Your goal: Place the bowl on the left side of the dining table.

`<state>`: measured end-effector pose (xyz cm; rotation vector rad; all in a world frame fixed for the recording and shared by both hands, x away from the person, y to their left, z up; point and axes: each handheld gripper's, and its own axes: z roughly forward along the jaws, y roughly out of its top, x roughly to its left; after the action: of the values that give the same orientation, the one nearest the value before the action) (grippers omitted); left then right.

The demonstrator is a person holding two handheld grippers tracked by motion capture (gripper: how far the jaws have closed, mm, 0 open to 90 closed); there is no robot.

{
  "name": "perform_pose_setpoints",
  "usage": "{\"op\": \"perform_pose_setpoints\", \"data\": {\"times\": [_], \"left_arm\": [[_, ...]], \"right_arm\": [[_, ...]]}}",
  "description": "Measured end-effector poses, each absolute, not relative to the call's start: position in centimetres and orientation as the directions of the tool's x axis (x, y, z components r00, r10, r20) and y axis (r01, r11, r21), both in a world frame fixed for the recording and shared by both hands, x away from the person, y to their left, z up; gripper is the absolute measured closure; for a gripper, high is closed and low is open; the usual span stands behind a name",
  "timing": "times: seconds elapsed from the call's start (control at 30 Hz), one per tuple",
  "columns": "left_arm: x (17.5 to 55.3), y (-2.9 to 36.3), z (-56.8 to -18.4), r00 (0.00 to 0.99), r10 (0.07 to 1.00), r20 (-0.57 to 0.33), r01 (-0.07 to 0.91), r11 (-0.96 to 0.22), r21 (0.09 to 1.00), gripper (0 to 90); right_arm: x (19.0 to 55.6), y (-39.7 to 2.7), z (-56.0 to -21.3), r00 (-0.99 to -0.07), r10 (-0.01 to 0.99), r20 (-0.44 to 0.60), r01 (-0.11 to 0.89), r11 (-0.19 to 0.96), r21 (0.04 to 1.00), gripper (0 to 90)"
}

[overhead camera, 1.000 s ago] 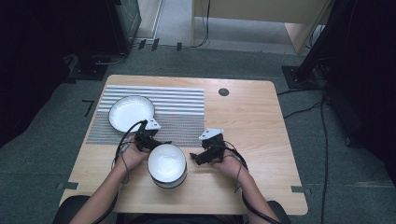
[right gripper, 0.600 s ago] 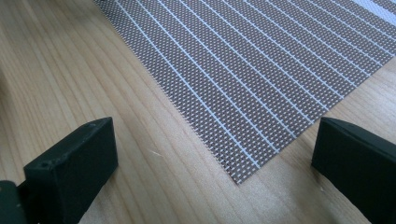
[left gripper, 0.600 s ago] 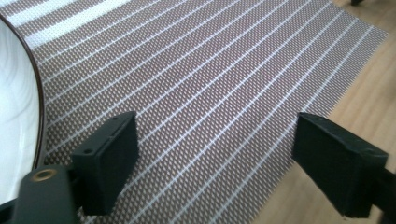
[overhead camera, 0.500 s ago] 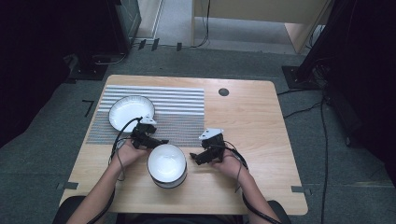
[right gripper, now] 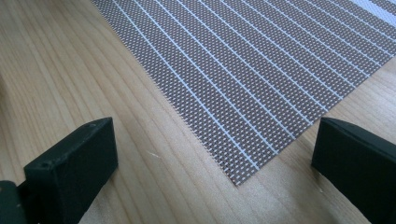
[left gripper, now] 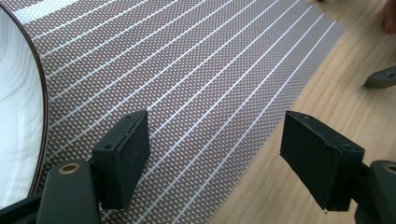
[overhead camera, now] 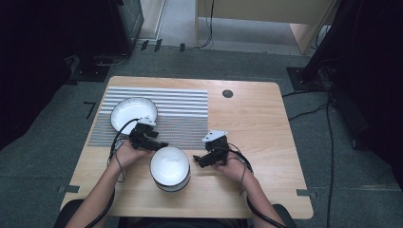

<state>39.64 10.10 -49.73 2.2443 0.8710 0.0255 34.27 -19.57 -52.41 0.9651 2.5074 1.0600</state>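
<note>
The near bowl (overhead camera: 170, 168) sits at the lower centre of the high view, on bare wood of the table (overhead camera: 266, 123), upright with its mouth facing straight up; it's round, so I can't give it a long axis. I see nothing in it, only a white inside and a dark rim. It lies between my two grippers and touches neither as far as I can tell.

A second bowl (overhead camera: 133, 113) stands toward the upper left, resting on the striped placemat (overhead camera: 176, 111), also upright with nothing visible inside (its white curve and brown rim fill the left edge of the left gripper view (left gripper: 21, 116)).

My left gripper (overhead camera: 148, 138) hovers at the mat's lower edge, between the two bowls and just above and to the left of the near one. Its jaws have just been closing a little, yet in the left gripper view they stand apart with only the mat (left gripper: 187, 79) and wood between them.

My right gripper (overhead camera: 209, 154) is just right of the near bowl. Its jaws are spread wide over the mat's corner (right gripper: 261, 70), gripping nothing.
</note>
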Motion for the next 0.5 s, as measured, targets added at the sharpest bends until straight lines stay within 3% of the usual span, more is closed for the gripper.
{"op": "perform_pose_setpoints", "data": {"times": [0.17, 0.27, 0.5], "left_arm": [[39.5, 10.4, -48.9, 0.768, 0.599, -0.227, 0.587, -0.516, 0.623, 25.3], [39.5, 10.7, -48.7, 0.752, 0.616, -0.236, 0.612, -0.519, 0.597, 35.6], [39.5, 11.3, -48.0, 0.731, 0.626, -0.27, 0.639, -0.49, 0.594, 32.7]], "right_arm": [[34.3, -19.6, -52.4, -0.748, 0.663, 0.024, 0.479, 0.515, 0.711, 0.0], [34.3, -19.6, -52.4, -0.749, 0.662, 0.023, 0.478, 0.516, 0.711, 0.0], [34.3, -19.6, -52.4, -0.749, 0.663, 0.024, 0.479, 0.515, 0.711, 0.0]]}}
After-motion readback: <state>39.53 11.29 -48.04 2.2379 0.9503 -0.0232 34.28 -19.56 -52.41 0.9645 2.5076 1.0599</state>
